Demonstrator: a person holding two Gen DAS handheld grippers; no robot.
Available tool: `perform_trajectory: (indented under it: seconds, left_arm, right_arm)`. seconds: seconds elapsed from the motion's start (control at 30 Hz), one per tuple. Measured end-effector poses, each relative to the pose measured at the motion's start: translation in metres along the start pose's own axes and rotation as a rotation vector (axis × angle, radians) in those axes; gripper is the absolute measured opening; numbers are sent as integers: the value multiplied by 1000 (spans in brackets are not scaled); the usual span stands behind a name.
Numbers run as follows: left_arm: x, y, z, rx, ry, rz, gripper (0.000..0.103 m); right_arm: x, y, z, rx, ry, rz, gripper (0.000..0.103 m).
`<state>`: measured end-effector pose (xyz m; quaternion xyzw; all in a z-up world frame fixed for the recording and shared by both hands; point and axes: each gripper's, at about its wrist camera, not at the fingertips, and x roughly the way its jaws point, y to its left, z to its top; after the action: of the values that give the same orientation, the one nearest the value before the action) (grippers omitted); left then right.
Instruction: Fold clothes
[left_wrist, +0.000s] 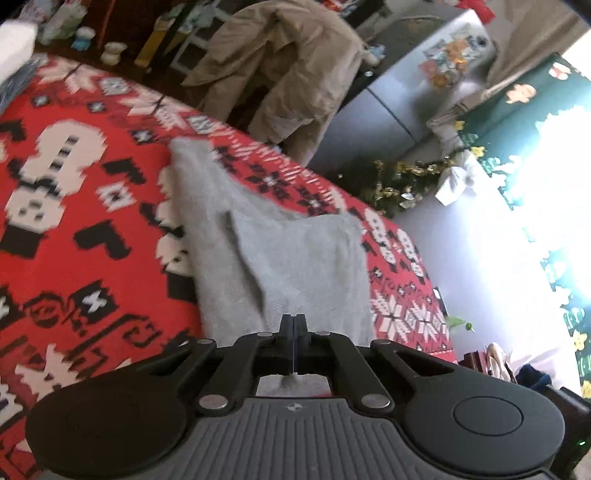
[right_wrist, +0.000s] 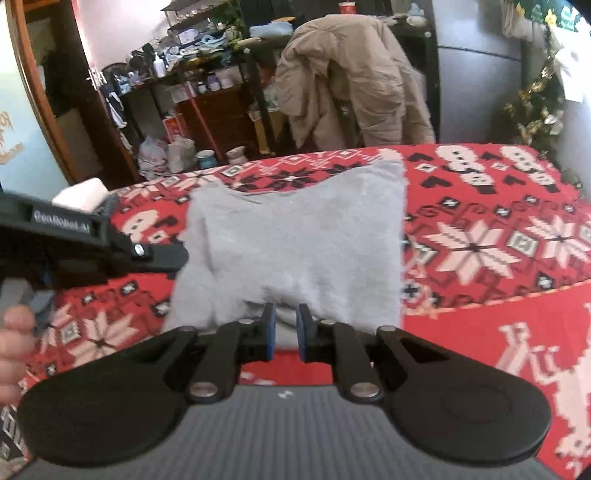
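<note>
— Two hand-held grippers on one grey garment (right_wrist: 295, 236), spread on the red patterned blanket (right_wrist: 480, 243). How will it handle?

— Soft, light and floppy, I'd judge — it sags wherever it isn't held. The left hand-held gripper (left_wrist: 293, 325) has its jaws pressed together, pinching the near hem.

— And the right?

— The right hand-held gripper (right_wrist: 285, 325) stands slightly parted, with a bunch of the near edge gathered between its pads (right_wrist: 303, 332). Hold the hem corners, well apart, so the fold stays even.
</note>
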<state>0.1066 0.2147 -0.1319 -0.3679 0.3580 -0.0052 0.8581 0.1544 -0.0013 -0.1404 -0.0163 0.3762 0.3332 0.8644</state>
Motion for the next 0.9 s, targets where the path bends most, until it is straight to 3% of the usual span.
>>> perform_trajectory:
  seconds: [0.13,0.3,0.47,0.6,0.77,0.9]
  left_arm:
    - [16,6,-14,-4,92,52,0]
    - [14,15,-32,-77,169,26,1]
    - [1,3,-34,-31,111,45,0]
    - [-10,-8,-25,4,11,-12,2]
    - [15,-6,-24,46,27,94,2]
    - [13,-9,-27,77,39,131,2]
  right_arm:
    - [7,7,6,4,-9,28,13]
    - [11,11,6,-33,13,40,13]
    - [14,13,0,-71,37,53,13]
    - [16,14,-5,-87,40,70,13]
    - [31,16,-12,-100,65,51,12]
    - [25,23,-22,-157,59,44,12]
